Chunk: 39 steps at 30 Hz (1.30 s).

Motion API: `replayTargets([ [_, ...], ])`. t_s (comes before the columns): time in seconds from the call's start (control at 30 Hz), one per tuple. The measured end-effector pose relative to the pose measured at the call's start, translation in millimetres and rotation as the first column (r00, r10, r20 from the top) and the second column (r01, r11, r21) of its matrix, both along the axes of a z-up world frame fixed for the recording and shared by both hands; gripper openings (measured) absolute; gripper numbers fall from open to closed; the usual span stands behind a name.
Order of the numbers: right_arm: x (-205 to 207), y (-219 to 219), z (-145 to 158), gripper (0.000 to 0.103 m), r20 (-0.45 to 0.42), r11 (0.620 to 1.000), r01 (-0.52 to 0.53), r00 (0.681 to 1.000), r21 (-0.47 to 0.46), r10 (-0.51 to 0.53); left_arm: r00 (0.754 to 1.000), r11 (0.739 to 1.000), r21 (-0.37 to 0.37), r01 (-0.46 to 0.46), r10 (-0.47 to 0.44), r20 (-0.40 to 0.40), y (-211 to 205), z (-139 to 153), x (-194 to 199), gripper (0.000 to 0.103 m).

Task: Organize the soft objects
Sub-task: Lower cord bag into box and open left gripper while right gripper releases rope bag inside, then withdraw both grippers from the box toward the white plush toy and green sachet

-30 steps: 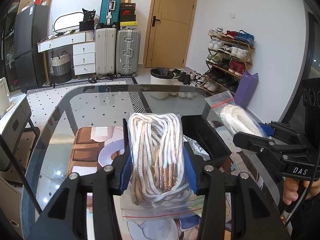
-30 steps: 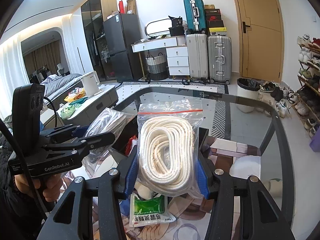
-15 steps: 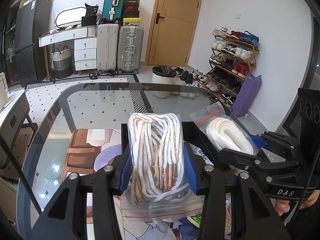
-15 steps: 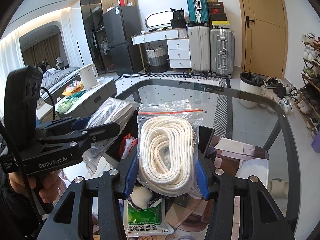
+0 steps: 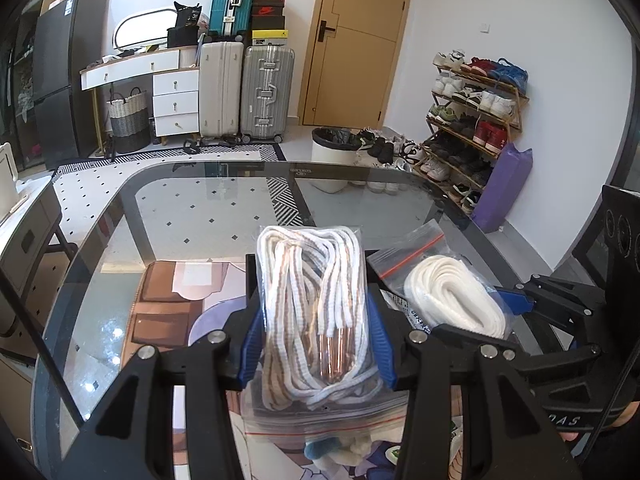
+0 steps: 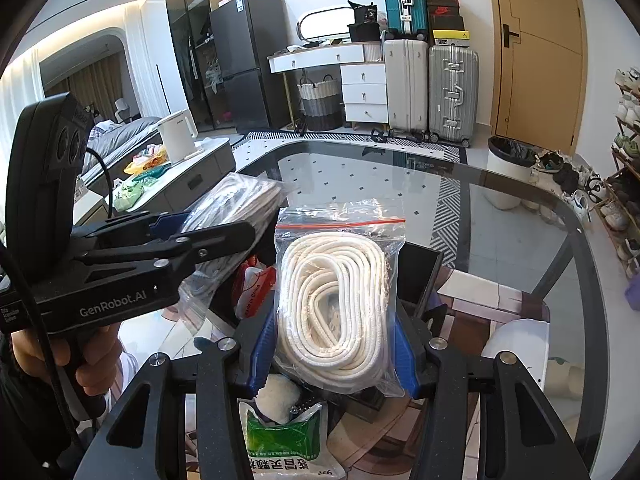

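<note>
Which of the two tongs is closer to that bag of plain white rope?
Right. The right tongs are clamped on the bag of plain white rope, pads pressing both its sides. The left tongs are off to its left, gripping the bag of striped laces instead.

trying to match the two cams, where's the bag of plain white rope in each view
Left wrist: the rope bag is right of centre, clamped in the right gripper coming in from the right edge.
Right wrist: the rope bag fills the lower centre, between that gripper's blue pads.
Shared landmark: the silver suitcase against the far wall, left of the door.
</note>
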State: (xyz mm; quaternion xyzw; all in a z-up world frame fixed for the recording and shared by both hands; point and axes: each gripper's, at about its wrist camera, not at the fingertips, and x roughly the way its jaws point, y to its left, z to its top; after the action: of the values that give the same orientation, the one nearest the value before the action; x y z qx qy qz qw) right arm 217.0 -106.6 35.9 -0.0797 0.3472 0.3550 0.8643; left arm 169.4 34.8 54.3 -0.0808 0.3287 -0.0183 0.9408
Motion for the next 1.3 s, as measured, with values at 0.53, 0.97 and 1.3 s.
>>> replayTargets([
  [0.53,23.1,17.3,-20.3,0.051,-0.018,0.998,-0.005,1.000,-0.060,0.004,1.000,1.000,0.006,-0.005,0.005,-0.012,0.2,-12.6,18.3,0.045],
  [0.97,12.7,-5.1,-8.8,0.087,0.094,0.998,0.061,0.994,-0.016,-0.059,0.999,0.999,0.029,0.037,-0.036,-0.038,-6.1,-19.3,19.1,0.048],
  [1.3,-16.4,-28.5,-7.6,0.101,0.093,0.995,0.097,0.991,-0.002,-0.096,0.999,0.994,0.097,0.054,-0.054,-0.007,-13.1,-8.8,-12.0,0.103],
])
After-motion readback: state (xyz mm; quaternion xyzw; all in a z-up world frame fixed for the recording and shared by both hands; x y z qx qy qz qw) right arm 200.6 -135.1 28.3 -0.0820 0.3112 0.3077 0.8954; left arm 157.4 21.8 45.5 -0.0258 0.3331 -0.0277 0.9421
